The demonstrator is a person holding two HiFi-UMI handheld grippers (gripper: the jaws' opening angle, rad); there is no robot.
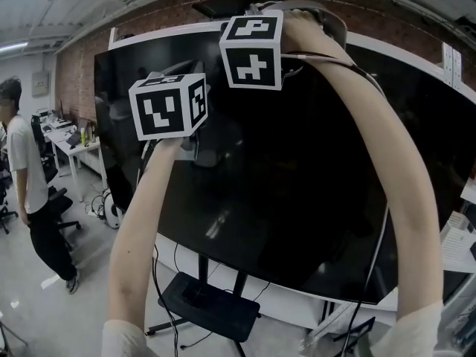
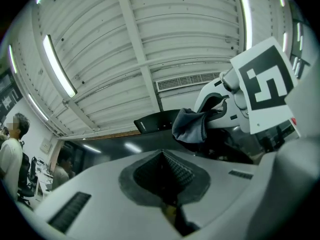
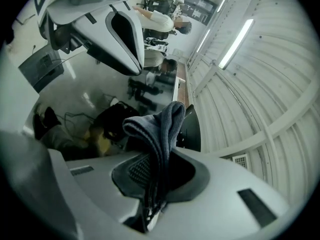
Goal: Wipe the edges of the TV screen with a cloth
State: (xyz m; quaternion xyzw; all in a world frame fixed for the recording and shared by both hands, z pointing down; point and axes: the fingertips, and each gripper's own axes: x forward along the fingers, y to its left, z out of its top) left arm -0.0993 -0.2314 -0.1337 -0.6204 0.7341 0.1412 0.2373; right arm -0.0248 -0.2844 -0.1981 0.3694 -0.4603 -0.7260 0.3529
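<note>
Person [image 1: 28,177] far left of frame, well apart from TV screen [image 1: 312,199]; open floor there.
Left claw [image 2: 163,156] pressed together, empty, before screen's upper left.
Right claw [image 3: 159,154] pinching folded cloth [image 3: 161,121], upper centre, at top bezel [image 1: 405,50]; contact not visible.
Judgement: press fold flat on bezel, slide along edge.
Long bare bezel runs right; left claw should stay off glass.

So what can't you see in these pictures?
- Head view: the cloth is hidden behind the marker cube on the right gripper.
- Both gripper views: whether the cloth touches the edge of the TV; the gripper bodies block it.
- Head view: the TV's right side is cut off by the picture edge.
</note>
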